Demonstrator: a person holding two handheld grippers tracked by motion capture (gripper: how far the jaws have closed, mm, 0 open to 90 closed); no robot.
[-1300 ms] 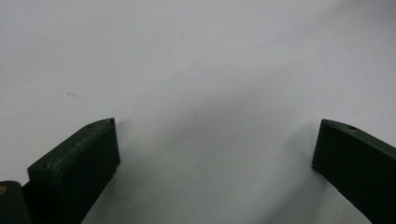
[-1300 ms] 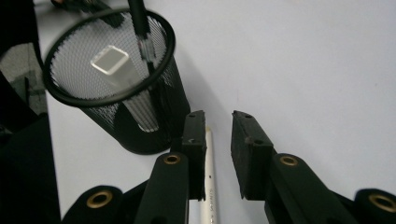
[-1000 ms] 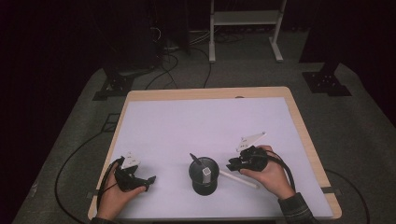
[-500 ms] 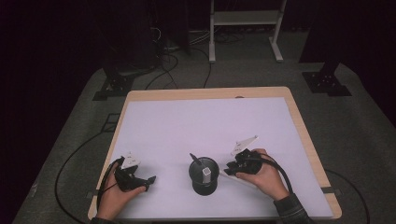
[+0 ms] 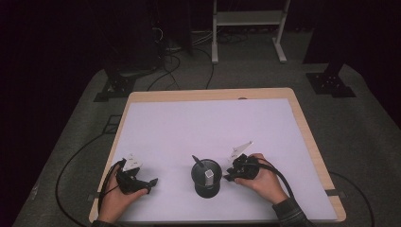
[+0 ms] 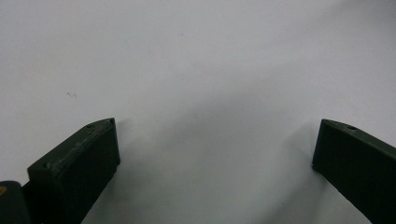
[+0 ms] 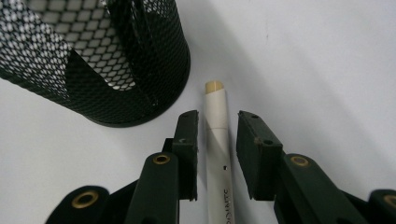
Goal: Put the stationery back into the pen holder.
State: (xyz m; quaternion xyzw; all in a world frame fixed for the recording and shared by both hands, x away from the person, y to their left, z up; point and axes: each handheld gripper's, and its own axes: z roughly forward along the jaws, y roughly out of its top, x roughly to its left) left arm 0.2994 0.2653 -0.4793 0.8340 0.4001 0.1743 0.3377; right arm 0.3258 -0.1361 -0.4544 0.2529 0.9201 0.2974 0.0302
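A white pen [image 7: 216, 105] with a tan tip lies flat on the white table, close beside a black mesh cup [image 7: 107, 70]. My right gripper [image 7: 218, 116] is lowered over the pen, one jaw on each side. A thin gap shows at each pad, so it is open. From above, the right gripper [image 5: 230, 174] sits just right of the mesh cup [image 5: 206, 183], which holds a dark pen [image 5: 196, 160] and a white-ended item [image 5: 208, 174]. My left gripper [image 5: 149, 183] rests at the table's front left; its jaws [image 6: 215, 144] are wide open over bare table.
The white table top [image 5: 208, 123] has a wooden rim. Beyond it are dark floor, cables and a white metal stand [image 5: 246, 19]. A black cable [image 5: 279, 177] loops from the right gripper across the table's right front.
The right hand has sunk a little toward the table and the white pen; from above the hand now covers most of the pen. The left hand has not moved.
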